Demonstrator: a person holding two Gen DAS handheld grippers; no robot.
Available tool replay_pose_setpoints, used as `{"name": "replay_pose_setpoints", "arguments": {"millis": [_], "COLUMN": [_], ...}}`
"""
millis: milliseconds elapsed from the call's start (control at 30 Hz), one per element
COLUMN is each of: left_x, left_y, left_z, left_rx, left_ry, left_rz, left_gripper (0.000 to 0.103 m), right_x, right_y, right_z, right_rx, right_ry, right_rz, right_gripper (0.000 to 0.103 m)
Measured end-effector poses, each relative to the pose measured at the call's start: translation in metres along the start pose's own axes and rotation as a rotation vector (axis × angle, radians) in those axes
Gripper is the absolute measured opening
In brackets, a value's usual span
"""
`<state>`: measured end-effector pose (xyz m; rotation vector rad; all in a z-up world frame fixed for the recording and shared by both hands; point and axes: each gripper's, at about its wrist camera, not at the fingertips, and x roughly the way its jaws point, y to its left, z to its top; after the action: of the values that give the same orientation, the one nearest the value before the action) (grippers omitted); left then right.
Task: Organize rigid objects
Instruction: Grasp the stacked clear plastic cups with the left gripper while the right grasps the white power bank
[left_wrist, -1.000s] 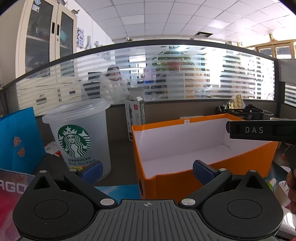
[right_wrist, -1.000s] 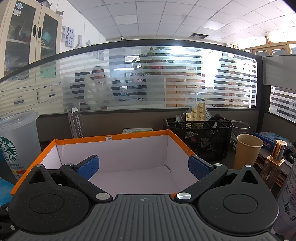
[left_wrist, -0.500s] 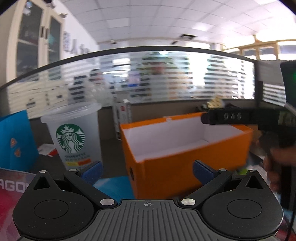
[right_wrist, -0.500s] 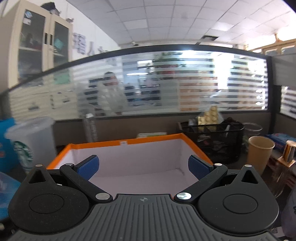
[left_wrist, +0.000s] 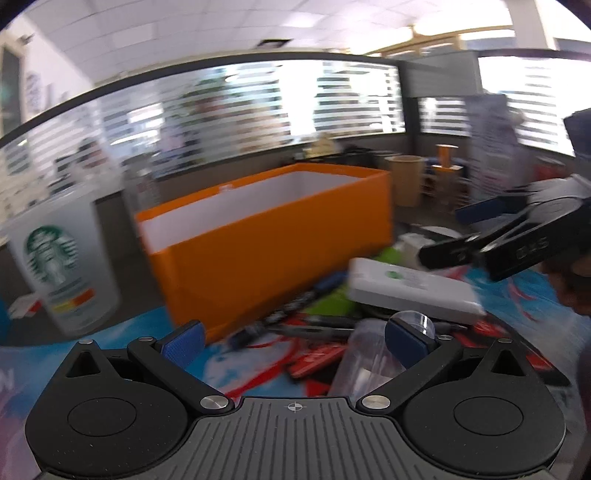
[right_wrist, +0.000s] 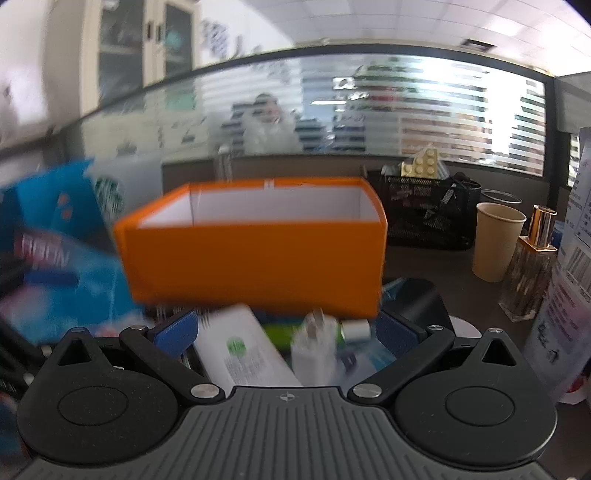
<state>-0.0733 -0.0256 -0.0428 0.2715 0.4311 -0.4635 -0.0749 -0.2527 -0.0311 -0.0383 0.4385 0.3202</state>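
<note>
An open orange box (left_wrist: 280, 236) with a white inside stands on the desk; it also shows in the right wrist view (right_wrist: 255, 254). In front of it lies a pile: a white flat box with a green logo (left_wrist: 410, 288) (right_wrist: 243, 354), a black pen (left_wrist: 291, 310), a clear plastic cup on its side (left_wrist: 373, 354) and a white plug (right_wrist: 314, 347). My left gripper (left_wrist: 293, 341) is open above the pile. My right gripper (right_wrist: 286, 330) is open over the white box and also shows in the left wrist view (left_wrist: 491, 225).
A Starbucks cup (left_wrist: 59, 273) stands left of the orange box. A black mesh organizer (right_wrist: 428, 214), a paper cup (right_wrist: 495, 247) and a glass perfume bottle (right_wrist: 532, 273) stand to the right. A blue bag (right_wrist: 70, 199) is at the left.
Both grippers have pulled back and tilted down, so the pile in front of the orange box has come into view. Both stay open and empty. The views are motion-blurred.
</note>
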Motion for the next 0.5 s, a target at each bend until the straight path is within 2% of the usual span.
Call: {"name": "replay_pose_setpoints", "arguments": {"millis": [233,400,500], "left_x": [-0.002,0.006,0.012], "left_y": [-0.014,-0.023,-0.026], "left_z": [-0.001,-0.004,-0.004], "left_rx": [0.024,0.022,0.011], "left_ry": [0.019,0.067,0.085], "left_rz": [-0.087,-0.128,-0.134], "left_gripper": [0.103,0.103,0.103], "right_x": [0.001,0.006,0.017], "right_y": [-0.005,-0.004,-0.009], "right_z": [-0.012,-0.016,-0.014], "right_rx": [0.005,-0.054,-0.058], "right_ry": [0.060,0.076,0.183], "right_rz": [0.111,0.051,0.056], "right_gripper": [0.103,0.103,0.103]}}
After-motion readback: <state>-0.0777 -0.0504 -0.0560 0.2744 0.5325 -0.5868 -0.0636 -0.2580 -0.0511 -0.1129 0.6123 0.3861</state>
